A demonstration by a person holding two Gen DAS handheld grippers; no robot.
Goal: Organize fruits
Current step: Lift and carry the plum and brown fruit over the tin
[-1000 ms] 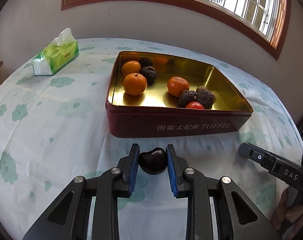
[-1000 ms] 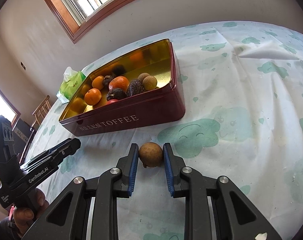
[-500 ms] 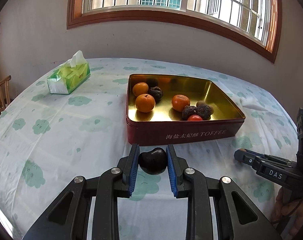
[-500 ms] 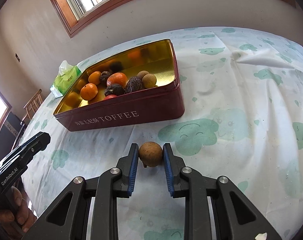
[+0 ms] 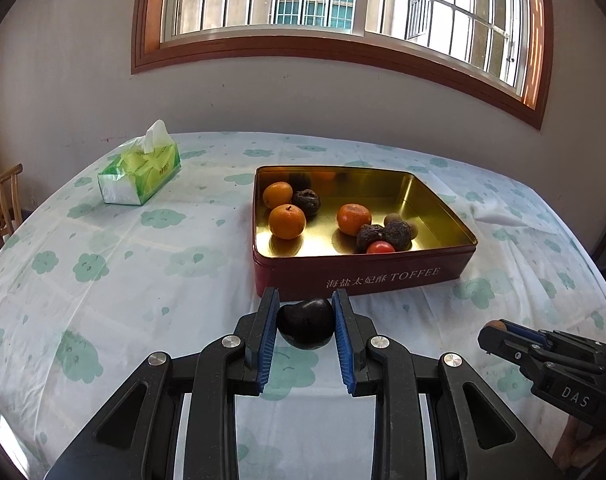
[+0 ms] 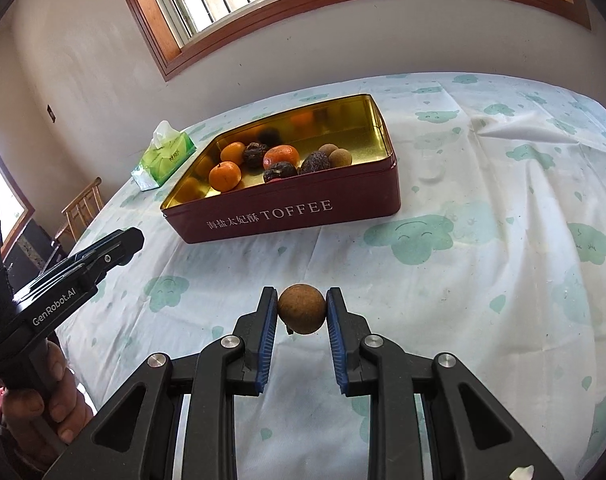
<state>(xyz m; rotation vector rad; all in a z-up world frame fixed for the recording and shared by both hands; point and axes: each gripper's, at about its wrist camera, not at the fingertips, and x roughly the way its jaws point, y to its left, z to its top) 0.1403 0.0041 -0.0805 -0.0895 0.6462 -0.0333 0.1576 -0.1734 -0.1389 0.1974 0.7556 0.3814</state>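
Tablecloth (image 5: 103, 264): tissue pack (image 5: 140, 169) left of toffee tin (image 5: 363, 276).

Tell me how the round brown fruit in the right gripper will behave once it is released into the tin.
The brown fruit looks nearly spherical, so it will probably roll on the tin's smooth floor. Its shell looks firm, unlikely to squash in the right gripper.

Bright daylight from the window (image 5: 343, 4), sharp focus, gold glare inside tin (image 5: 443, 216), fisheye-bent dark corners
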